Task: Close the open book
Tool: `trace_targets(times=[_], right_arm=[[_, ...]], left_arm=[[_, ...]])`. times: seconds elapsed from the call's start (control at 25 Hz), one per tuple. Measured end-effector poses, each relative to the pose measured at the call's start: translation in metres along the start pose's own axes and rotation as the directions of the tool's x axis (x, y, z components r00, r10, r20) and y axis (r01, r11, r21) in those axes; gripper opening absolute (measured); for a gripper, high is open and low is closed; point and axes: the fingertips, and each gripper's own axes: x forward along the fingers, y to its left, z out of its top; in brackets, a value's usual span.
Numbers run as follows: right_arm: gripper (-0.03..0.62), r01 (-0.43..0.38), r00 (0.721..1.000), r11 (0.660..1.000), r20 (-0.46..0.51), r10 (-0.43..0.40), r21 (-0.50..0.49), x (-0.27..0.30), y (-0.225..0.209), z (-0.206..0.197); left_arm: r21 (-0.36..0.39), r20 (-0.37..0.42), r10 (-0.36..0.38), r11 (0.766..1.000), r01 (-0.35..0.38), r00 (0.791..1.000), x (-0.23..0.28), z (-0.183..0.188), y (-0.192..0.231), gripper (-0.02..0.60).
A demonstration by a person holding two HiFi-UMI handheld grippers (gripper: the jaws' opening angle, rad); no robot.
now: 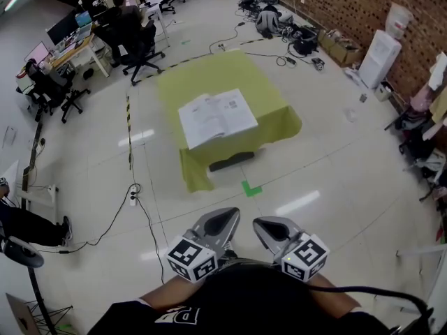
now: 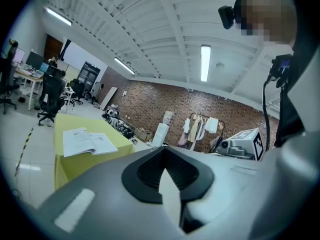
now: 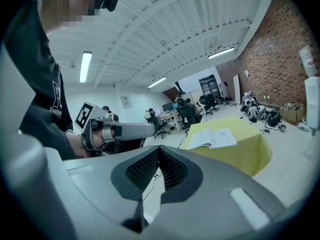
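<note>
The open book (image 1: pixel 218 117) lies flat, pages up, on a small table under a yellow-green cloth (image 1: pixel 209 75), well ahead of me across the floor. Both grippers are held close to my body, far short of the table. My left gripper (image 1: pixel 229 213) and right gripper (image 1: pixel 262 222) point toward it, each shut with nothing between the jaws. Beyond the shut left gripper (image 2: pixel 162 149), the left gripper view has the book (image 2: pixel 85 141) on the cloth (image 2: pixel 67 120). Past the right gripper (image 3: pixel 159 148) in its own view, the book (image 3: pixel 212 138) is on the table (image 3: pixel 250 151).
A green tape mark (image 1: pixel 251 188) is on the floor before the table, with a dark object (image 1: pixel 230 162) under the cloth's front edge. Cables and a power strip (image 1: pixel 133 199) run at left. Desks and office chairs (image 1: pixel 140 44) stand far left. Bags and a white unit (image 1: pixel 377 58) line the brick wall.
</note>
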Motion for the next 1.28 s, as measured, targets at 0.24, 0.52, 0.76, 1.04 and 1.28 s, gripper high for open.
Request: trace_targets(times=[0.24, 0.52, 0.76, 1.04, 1.28], right_arm=[[0.006, 0.009, 1.000, 0.999, -0.020, -0.010, -0.034, 0.062, -0.012, 0.034], [0.006, 0.002, 0.999, 0.996, -0.035, -0.005, -0.086, 0.127, -0.020, 0.058], [0.006, -0.017, 0.998, 0.995, -0.056, 0.011, -0.096, 0.160, -0.025, 0.065], [0.006, -0.055, 0.996, 0.995, -0.080, 0.048, -0.089, 0.182, -0.049, 0.072], [0.006, -0.097, 0.993, 0.991, -0.070, 0.091, -0.092, 0.199, -0.105, 0.092]], left_arm=[[-0.019, 0.059, 0.012, 1.000, -0.011, 0.998, -0.008, 0.040, 0.067, 0.008], [-0.040, 0.083, 0.032, 0.999, -0.029, 0.996, -0.023, 0.055, 0.128, 0.008], [-0.065, 0.076, 0.065, 0.996, -0.060, 0.995, -0.027, 0.060, 0.169, 0.008], [-0.088, 0.060, 0.107, 0.991, -0.101, 0.992, -0.009, 0.065, 0.199, 0.008], [-0.083, 0.060, 0.181, 0.981, -0.176, 0.982, 0.024, 0.081, 0.222, 0.008]])
